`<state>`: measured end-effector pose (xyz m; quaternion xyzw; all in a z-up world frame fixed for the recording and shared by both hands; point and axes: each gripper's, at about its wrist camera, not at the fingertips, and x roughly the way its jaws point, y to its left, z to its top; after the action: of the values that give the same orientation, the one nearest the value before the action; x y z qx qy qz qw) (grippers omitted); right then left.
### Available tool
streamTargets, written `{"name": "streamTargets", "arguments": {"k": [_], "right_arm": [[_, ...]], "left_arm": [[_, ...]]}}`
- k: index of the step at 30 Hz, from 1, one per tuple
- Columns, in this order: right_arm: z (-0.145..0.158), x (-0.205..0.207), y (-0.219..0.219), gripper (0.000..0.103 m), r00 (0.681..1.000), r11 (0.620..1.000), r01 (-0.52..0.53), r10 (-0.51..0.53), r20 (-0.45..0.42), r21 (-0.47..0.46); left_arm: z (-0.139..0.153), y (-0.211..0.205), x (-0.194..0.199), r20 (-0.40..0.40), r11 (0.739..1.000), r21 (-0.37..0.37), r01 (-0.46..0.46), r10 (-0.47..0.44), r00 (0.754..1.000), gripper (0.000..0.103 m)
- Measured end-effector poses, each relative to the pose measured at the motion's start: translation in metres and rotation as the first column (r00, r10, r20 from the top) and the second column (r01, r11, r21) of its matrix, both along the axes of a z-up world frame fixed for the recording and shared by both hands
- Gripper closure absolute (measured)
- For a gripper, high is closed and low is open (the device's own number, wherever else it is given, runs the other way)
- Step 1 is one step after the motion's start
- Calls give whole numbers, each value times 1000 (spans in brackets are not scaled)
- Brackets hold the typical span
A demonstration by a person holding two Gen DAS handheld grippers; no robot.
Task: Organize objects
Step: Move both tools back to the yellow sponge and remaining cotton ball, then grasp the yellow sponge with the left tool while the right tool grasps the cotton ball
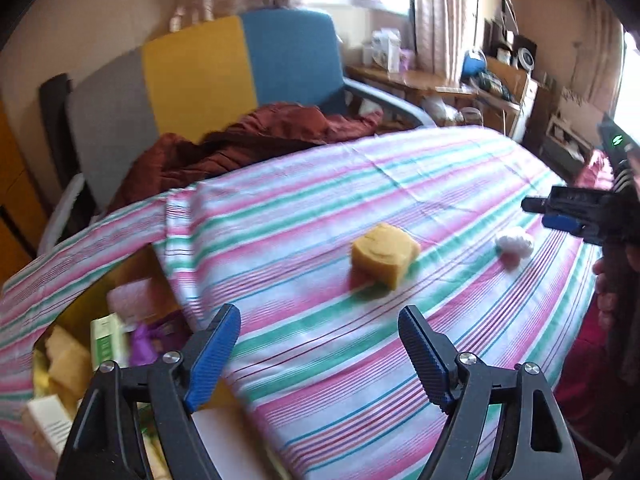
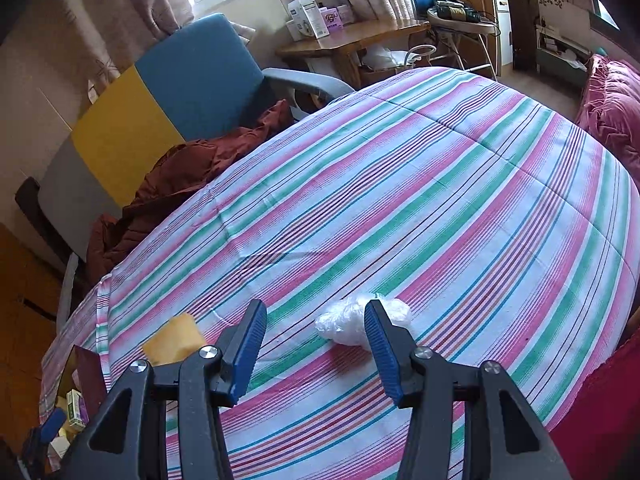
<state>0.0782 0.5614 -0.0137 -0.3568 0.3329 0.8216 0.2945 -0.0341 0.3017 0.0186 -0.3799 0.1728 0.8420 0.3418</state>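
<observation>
Ahead of left gripper (image 1: 320, 344), jaws wide, empty: sponge (image 1: 385, 255), likely box-bound. Right gripper (image 2: 316, 344), parted, unclamped, lines up on bag (image 2: 348, 326).

Left gripper (image 1: 320, 352), right gripper (image 2: 316, 348): black frames, ribbed blue pads, silver screws.

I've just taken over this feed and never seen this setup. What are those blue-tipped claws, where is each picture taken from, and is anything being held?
Each claw is a hand-held gripper a person carries, with a camera looking along its fingers. One picture is from the left hand-held gripper, the other from the right hand-held gripper. Both are open and hold nothing. On the striped cloth lie a yellow sponge and a white crumpled plastic wad, which sits just ahead of the right one. A box of items stands at the left.
</observation>
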Motion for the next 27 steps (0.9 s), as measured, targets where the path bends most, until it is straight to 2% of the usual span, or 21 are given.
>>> {"name": "streamTargets", "arguments": {"k": [2, 4, 6, 9, 12, 19, 23, 24, 26, 27], "right_arm": [[0, -1, 0, 51, 1000, 1000, -6, 6, -3, -4], [-1, -2, 1, 51, 1000, 1000, -13, 13, -6, -11], [-1, -2, 2, 51, 1000, 1000, -18, 18, -13, -19], [-2, -1, 3, 51, 999, 999, -24, 23, -24, -36], [-3, -1, 4, 51, 999, 998, -31, 29, -35, -51], [-7, -2, 7, 51, 999, 997, -35, 33, -30, -75], [-7, 0, 9, 51, 999, 996, -26, 23, -34, -81], [-8, 0, 9, 51, 999, 996, -21, 19, -34, -83], [-8, 1, 11, 51, 999, 996, -11, 8, -33, -86], [-9, 2, 12, 51, 1000, 996, -5, 2, -31, -86]], "left_arm": [[-6, 18, -3, -3, 999, -30, 21, -21, 1000, 21], [-13, 35, -7, -5, 997, -63, 50, -51, 999, 15], [-19, 50, -11, 10, 993, -81, 90, -89, 996, 14], [-32, 77, -20, 50, 981, -122, 154, -149, 988, 7], [-44, 99, -27, 62, 968, -159, 192, -184, 981, 7], [-59, 129, -44, 64, 961, -187, 202, -193, 979, 7], [-68, 140, -57, 71, 964, -199, 176, -165, 984, 7], [-70, 140, -60, 78, 966, -195, 169, -157, 985, 7], [-76, 138, -62, 142, 969, -167, 180, -157, 977, 19], [-79, 137, -61, 170, 970, -155, 187, -160, 972, 31]]}}
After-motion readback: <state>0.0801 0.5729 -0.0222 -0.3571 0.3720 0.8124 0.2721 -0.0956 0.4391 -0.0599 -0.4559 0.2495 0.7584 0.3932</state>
